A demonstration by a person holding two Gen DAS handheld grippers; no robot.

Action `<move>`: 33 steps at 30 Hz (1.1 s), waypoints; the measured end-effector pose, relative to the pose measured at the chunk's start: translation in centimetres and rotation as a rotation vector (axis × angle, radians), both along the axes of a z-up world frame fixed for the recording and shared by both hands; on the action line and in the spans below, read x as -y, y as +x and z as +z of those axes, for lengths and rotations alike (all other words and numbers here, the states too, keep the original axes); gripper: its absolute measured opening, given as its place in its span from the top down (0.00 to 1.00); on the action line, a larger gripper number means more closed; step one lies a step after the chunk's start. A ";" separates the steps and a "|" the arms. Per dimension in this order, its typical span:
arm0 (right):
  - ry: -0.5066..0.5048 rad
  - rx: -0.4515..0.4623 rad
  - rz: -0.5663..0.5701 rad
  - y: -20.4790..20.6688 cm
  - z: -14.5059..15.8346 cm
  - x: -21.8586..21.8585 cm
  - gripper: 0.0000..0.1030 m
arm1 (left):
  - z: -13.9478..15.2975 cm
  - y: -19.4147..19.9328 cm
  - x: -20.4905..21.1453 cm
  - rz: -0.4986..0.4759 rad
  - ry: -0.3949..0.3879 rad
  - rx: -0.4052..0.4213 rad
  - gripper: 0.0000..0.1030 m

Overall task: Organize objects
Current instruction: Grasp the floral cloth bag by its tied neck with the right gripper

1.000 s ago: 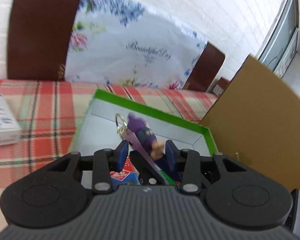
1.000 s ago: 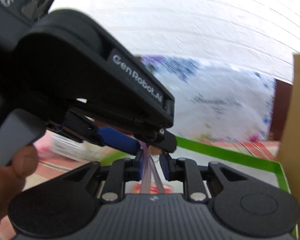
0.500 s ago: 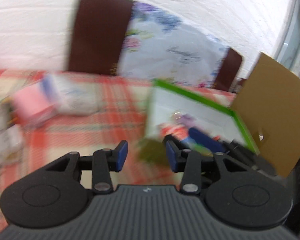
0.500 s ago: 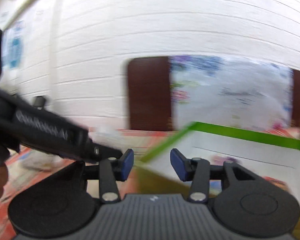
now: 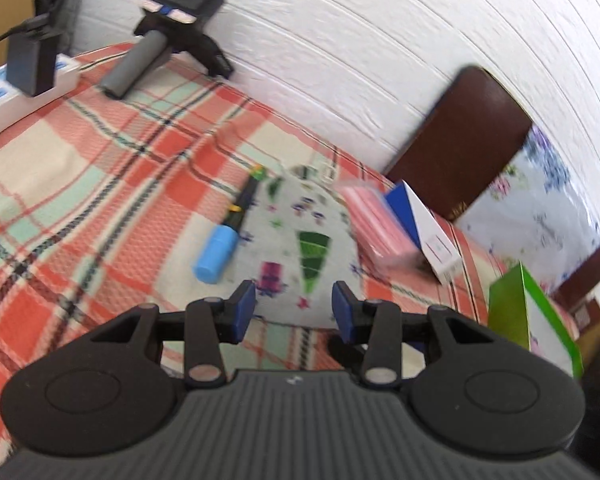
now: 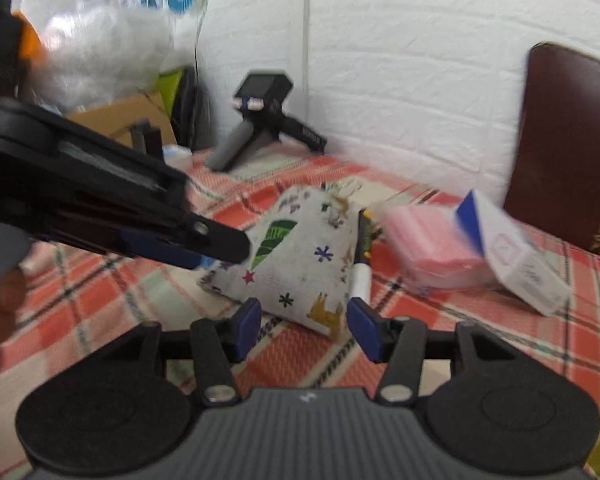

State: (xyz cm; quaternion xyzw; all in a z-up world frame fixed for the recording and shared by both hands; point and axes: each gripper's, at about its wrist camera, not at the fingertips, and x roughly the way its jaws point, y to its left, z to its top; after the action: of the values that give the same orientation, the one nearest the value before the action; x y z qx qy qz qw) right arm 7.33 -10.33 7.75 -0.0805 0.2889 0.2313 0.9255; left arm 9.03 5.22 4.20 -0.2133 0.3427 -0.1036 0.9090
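Observation:
A white printed cloth pouch (image 5: 306, 236) lies on the checked tablecloth, just beyond my open, empty left gripper (image 5: 294, 314). A marker with a blue cap (image 5: 226, 236) lies along its left side. A pink pack (image 5: 376, 226) and a white and blue box (image 5: 426, 228) lie to its right. In the right wrist view the pouch (image 6: 300, 256) sits just ahead of my open, empty right gripper (image 6: 304, 326), with the marker (image 6: 362, 266), pink pack (image 6: 432, 240) and box (image 6: 512, 256) to the right. The left gripper's fingertips (image 6: 220, 242) reach in from the left.
The green-rimmed box (image 5: 528, 316) stands at the right. A black camera on a small tripod (image 5: 168, 28) stands by the white brick wall, also in the right wrist view (image 6: 260, 120). A power strip (image 5: 24, 76) lies far left. A brown chair back (image 5: 464, 140) is behind the table.
Both grippers let go of the purple keyring figure in the green-rimmed box, opened, and swung left to face the pouch and the other things on the tablecloth.

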 end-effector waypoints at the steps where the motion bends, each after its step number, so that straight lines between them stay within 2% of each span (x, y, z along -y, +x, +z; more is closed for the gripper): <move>1: -0.006 -0.029 -0.008 1.0 -0.6 -0.5 0.59 | -0.2 -0.2 -0.5 0.008 -0.007 -0.004 0.55; 2: 0.000 -0.052 -0.021 1.8 -1.2 -0.6 0.61 | -0.3 -0.3 -0.8 0.013 -0.014 -0.007 0.54; 4: 0.041 -0.049 -0.031 1.8 -1.1 -0.1 0.78 | -0.4 -0.6 -1.5 0.013 -0.025 -0.005 0.54; 7: 0.066 -0.039 -0.012 -0.8 -0.2 1.1 0.81 | -0.5 -1.3 -2.4 0.011 -0.043 -0.008 0.53; 10: 0.049 -0.034 0.020 -5.5 0.3 3.0 0.81 | -0.5 -2.2 -2.2 -0.023 -0.060 -0.008 0.46; 14: -0.029 -0.040 0.005 -12.6 -0.5 5.6 0.81 | -0.7 -4.2 0.3 -0.154 -0.060 -0.009 0.40; 15: -0.028 -0.043 0.000 -14.0 -0.5 6.2 0.80 | -0.8 -4.7 1.2 -0.193 -0.056 -0.013 0.34; 17: -0.021 -0.041 -0.015 -16.2 -0.5 7.2 0.73 | -1.1 -5.6 2.9 -0.254 -0.040 -0.016 0.28; 19: 0.008 -0.042 -0.030 -17.0 -0.3 8.0 0.36 | -1.2 -6.4 4.5 -0.296 -0.015 -0.007 0.25; 22: 0.058 -0.030 -0.071 -16.1 0.4 8.8 0.18 | -1.6 -6.8 5.8 -0.307 0.038 -0.029 0.20; 23: 0.072 -0.027 -0.062 -15.4 0.6 8.8 0.15 | -1.8 -6.8 6.0 -0.312 0.050 -0.035 0.20; 25: 0.067 -0.035 -0.041 -14.0 0.3 8.3 0.11 | -2.7 -6.6 6.4 -0.313 0.068 -0.057 0.24; 26: 0.055 -0.054 -0.035 -13.0 -0.2 7.9 0.11 | -3.3 -6.3 6.3 -0.325 0.051 -0.086 0.37; 28: 0.048 -0.112 -0.016 -11.3 -1.3 7.0 0.18 | -4.1 -6.2 5.6 -0.325 -0.031 -0.110 0.46; 30: 0.042 -0.074 0.026 -11.6 -0.8 5.9 0.46 | -3.3 -6.7 5.6 -0.329 -0.028 -0.091 0.61; 31: 0.044 -0.054 0.012 -12.1 -0.4 5.8 0.61 | -2.4 -7.2 5.8 -0.343 -0.039 -0.069 0.62; 33: 0.076 -0.007 -0.007 -12.9 0.8 6.4 0.66 | -0.3 -8.0 6.7 -0.367 -0.038 -0.020 0.62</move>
State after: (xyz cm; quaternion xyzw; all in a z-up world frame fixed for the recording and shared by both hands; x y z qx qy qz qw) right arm -5.62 -16.76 8.54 -0.0436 0.2834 0.2391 0.9277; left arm 1.03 -1.51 3.88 -0.1653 0.3827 -0.2722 0.8672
